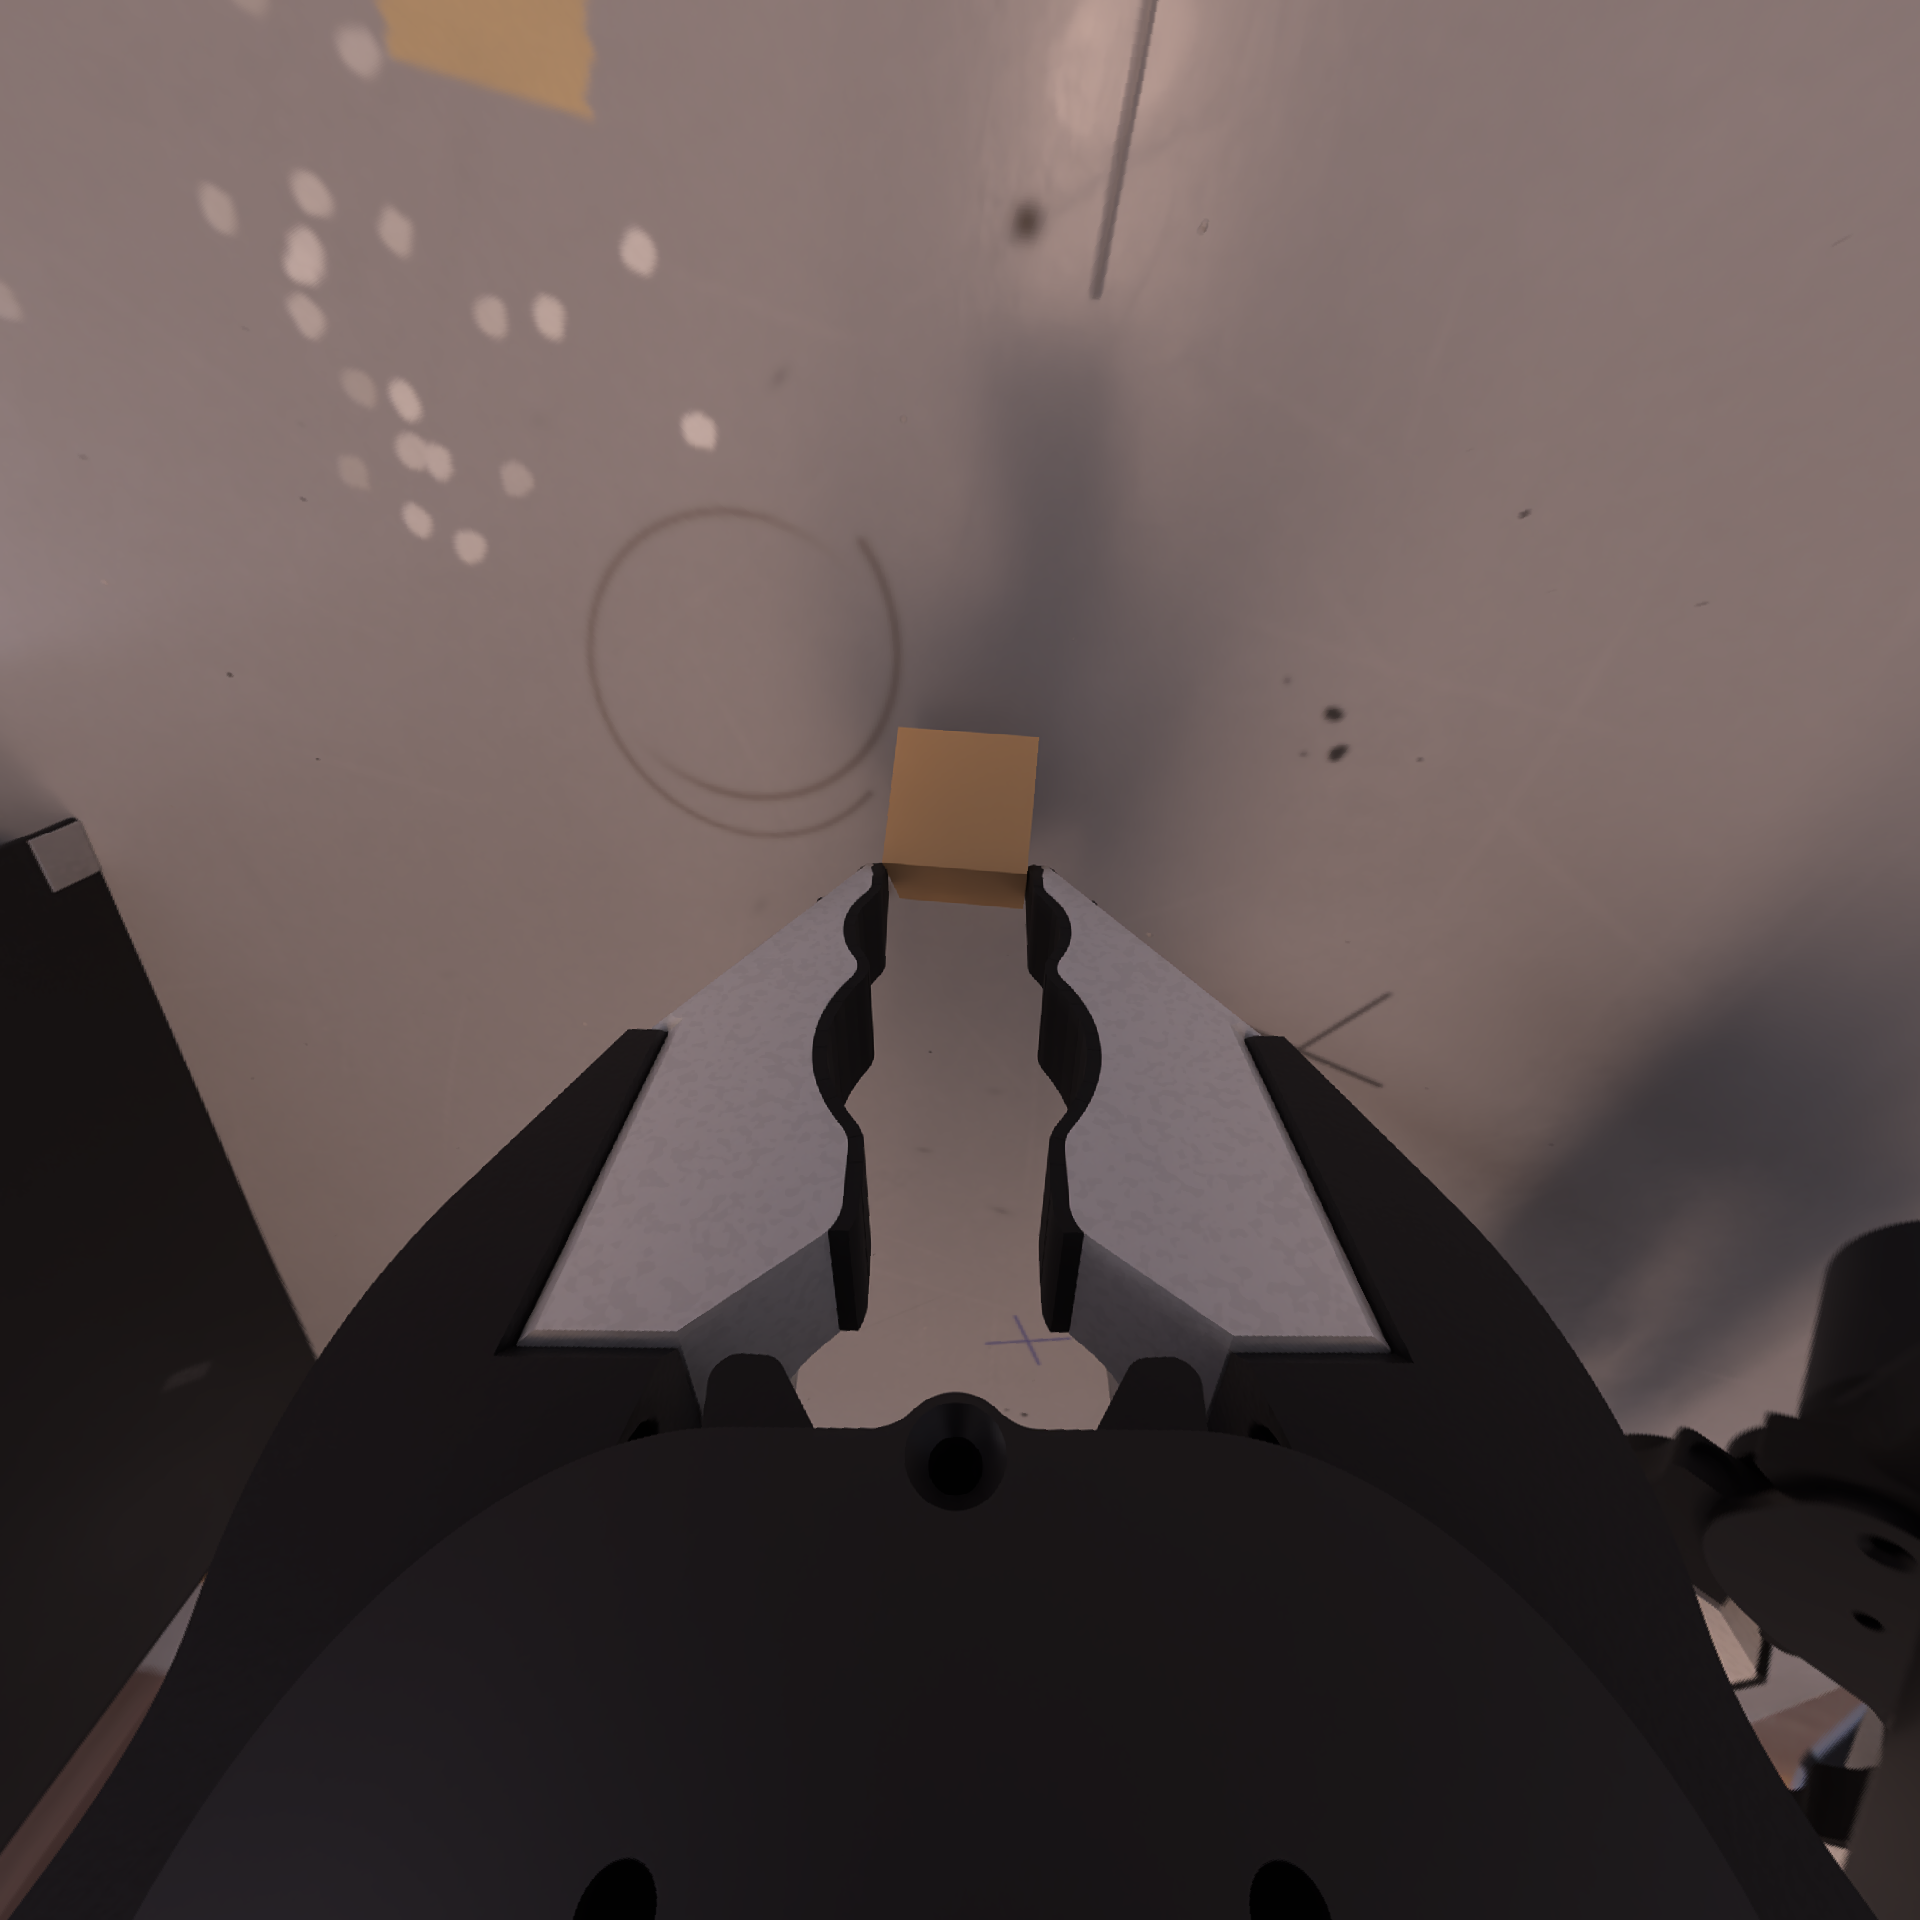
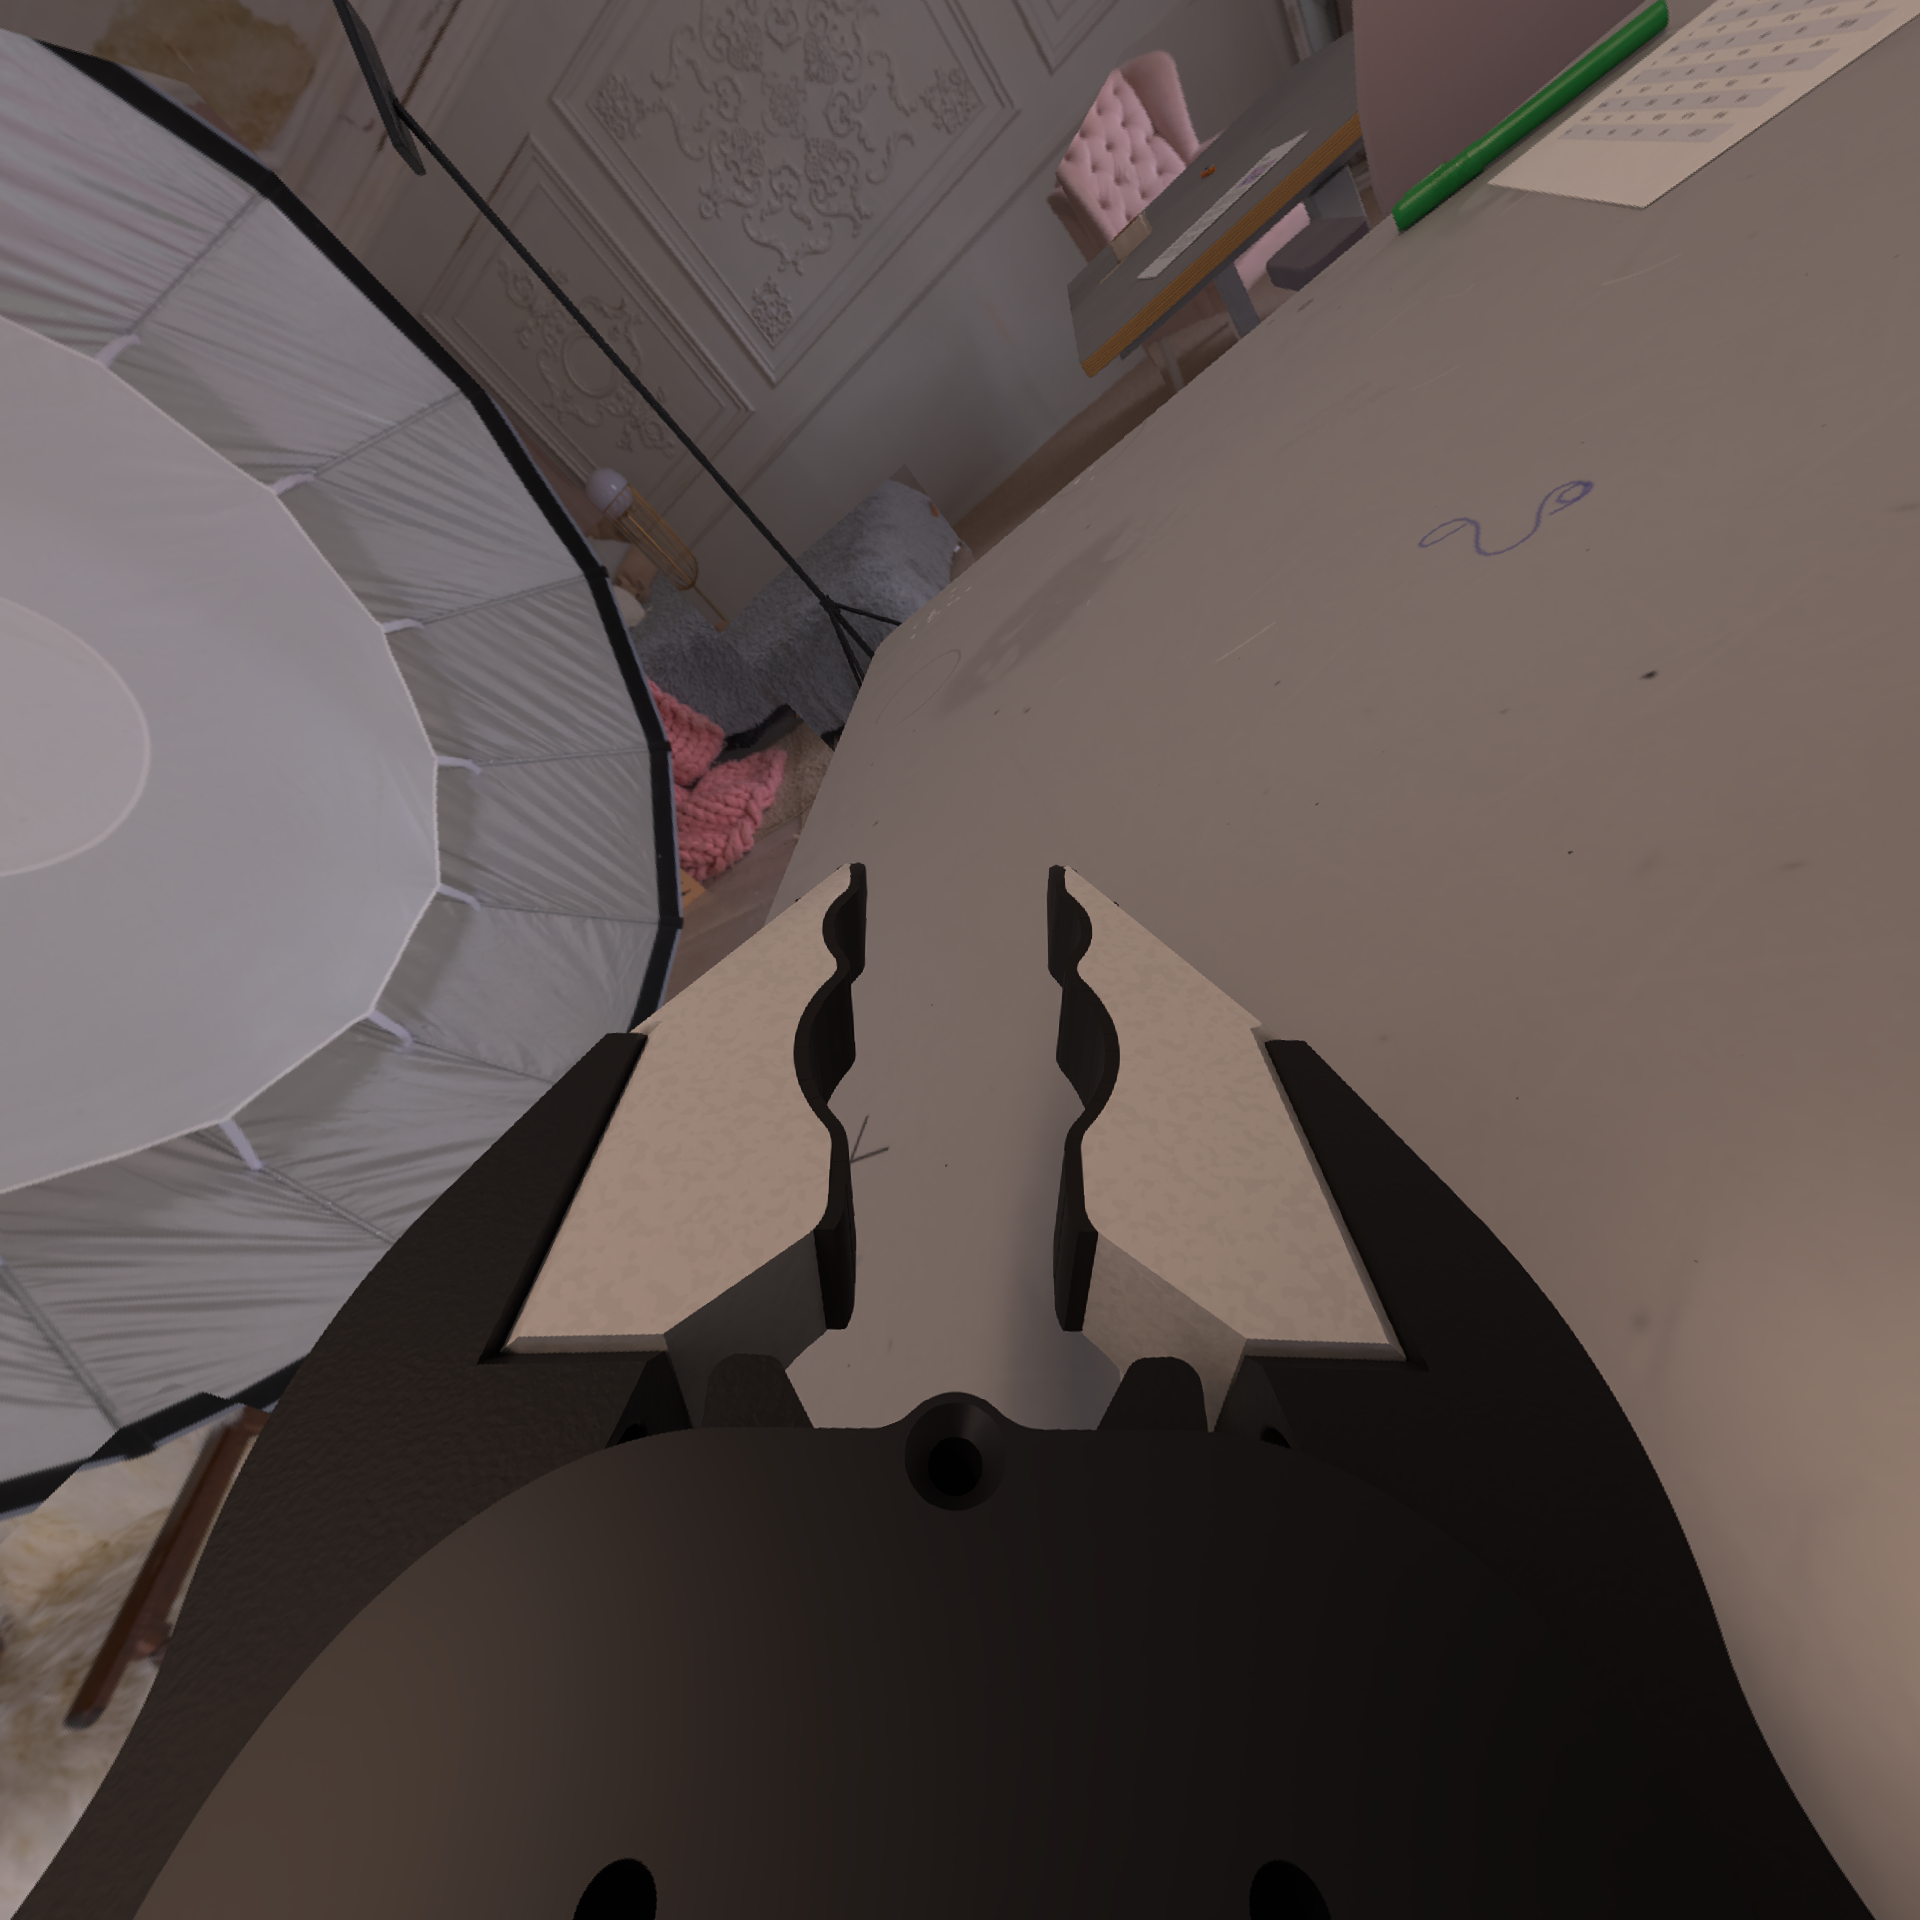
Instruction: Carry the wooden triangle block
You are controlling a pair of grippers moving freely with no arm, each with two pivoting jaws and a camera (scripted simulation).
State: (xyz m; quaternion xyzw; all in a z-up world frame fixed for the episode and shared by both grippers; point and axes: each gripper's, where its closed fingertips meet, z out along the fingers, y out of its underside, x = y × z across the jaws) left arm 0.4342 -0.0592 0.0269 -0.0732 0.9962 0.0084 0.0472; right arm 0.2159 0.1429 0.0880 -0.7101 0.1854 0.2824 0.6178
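The wooden triangle block (image 1: pixel 963 805) is tan and shows as a small square face at the tips of my left gripper (image 1: pixel 956 883). The two fingertips (image 1: pixel 879 894) press on its near end from both sides, so the gripper is shut on it above the grey table (image 1: pixel 1455 623). Its triangular shape is not visible from this angle. My right gripper (image 2: pixel 956 883) is open and empty, over the table (image 2: pixel 1455 831) near its left edge. Part of the right gripper's dark body (image 1: pixel 1849 1455) shows at the lower right of the left wrist view.
A second tan piece (image 1: pixel 488 47) lies at the far top left. A black box (image 1: pixel 104 1091) stands at the left. A large white softbox (image 2: pixel 260 727) is beside the table. A green marker (image 2: pixel 1527 114) and a paper sheet (image 2: pixel 1714 94) lie far right.
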